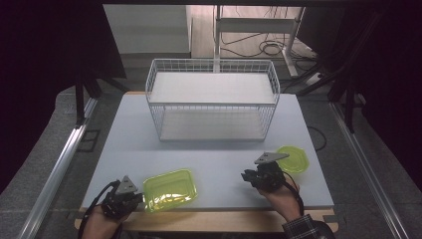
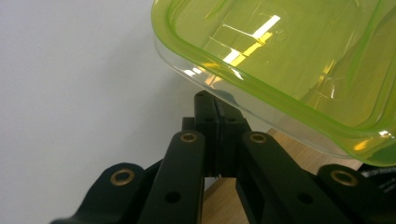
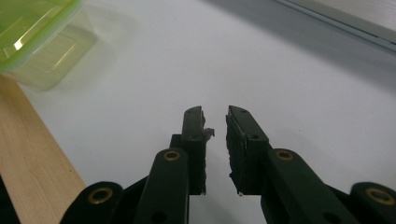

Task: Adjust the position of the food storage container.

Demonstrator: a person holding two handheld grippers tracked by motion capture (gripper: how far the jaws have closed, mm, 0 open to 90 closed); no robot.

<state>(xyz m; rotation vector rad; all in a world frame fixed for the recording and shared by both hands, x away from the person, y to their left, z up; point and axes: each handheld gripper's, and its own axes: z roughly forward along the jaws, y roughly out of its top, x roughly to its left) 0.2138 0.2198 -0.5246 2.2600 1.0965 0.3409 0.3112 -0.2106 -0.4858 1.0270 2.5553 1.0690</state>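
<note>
The wire basket (image 1: 211,99) stands at the far middle of the tabletop (image 1: 124,144) and serves as the landmark here. Your left hand-held gripper (image 1: 130,198) lies near the front edge, well to the near left of the basket. Its jaws are pressed together on the rim of the rectangular green container (image 1: 169,189), which sits just beside it toward the basket's near side. In the left gripper view, the left hand-held gripper (image 2: 218,107) has its two black jaws meeting with no gap, their tips tucked under the edge of the rectangular green container (image 2: 289,56), and that edge appears raised a little off the white surface. A strip of wood shows beneath the container's near corner.

Your right hand-held gripper (image 1: 247,176) lies to the near right of the basket, pointing left toward the other gripper. Just behind it, on the side away from the rectangular container, rests the round green lid (image 1: 293,158), flat on the tabletop. In the right gripper view, the right hand-held gripper (image 3: 215,114) has its jaws standing slightly apart, a narrow slit between them, nothing in the slit, and bare white tabletop beneath. The rectangular green container (image 3: 35,32) shows at the upper left of that view, well apart from those jaws.
</note>
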